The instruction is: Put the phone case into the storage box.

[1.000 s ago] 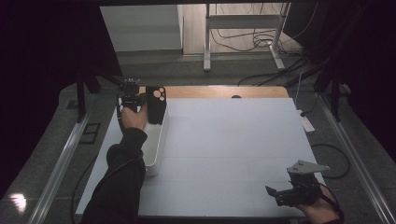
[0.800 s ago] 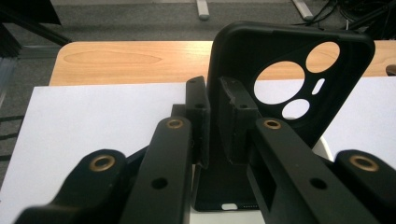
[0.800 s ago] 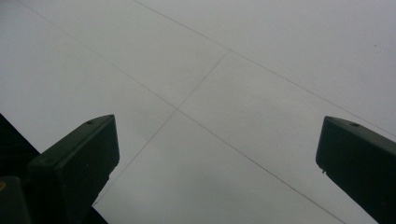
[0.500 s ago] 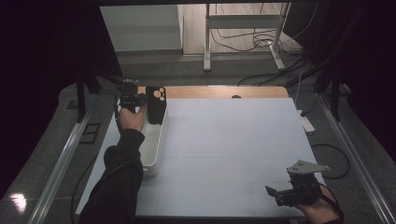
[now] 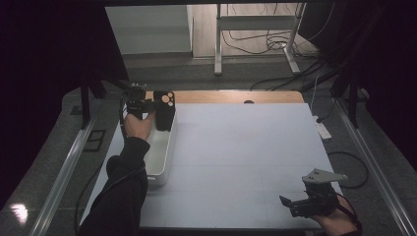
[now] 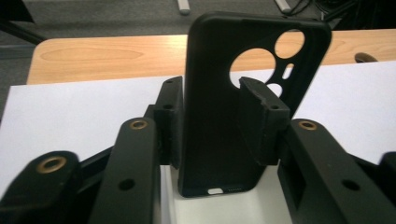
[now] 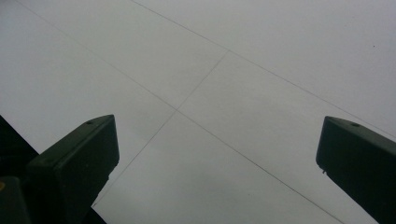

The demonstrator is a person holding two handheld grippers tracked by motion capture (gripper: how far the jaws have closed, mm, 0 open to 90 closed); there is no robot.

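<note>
A black phone case (image 5: 164, 109) (image 6: 210, 46) with round camera cut-outs stands upright at the far end of a white tray (image 5: 158, 155) (image 6: 224, 210). My left gripper (image 5: 149, 104) (image 6: 212, 88) is at the table's far left with the case between its jaws. The jaws have just been opening and are now open, no longer pressing on the case. My right gripper (image 5: 291, 204) (image 7: 217, 163) hovers at the near right corner, open, with nothing but the white table cover (image 5: 246, 147) (image 7: 224, 70) under it.
A strip of wooden tabletop (image 5: 231, 97) runs along the far edge beyond the white cover. Metal rails (image 5: 64, 167) flank the table. A metal stand (image 5: 255, 29) and cables lie on the floor behind.
The left gripper's jaws have spread a little around the case, which still stands in the tray. Neither hand has moved.
</note>
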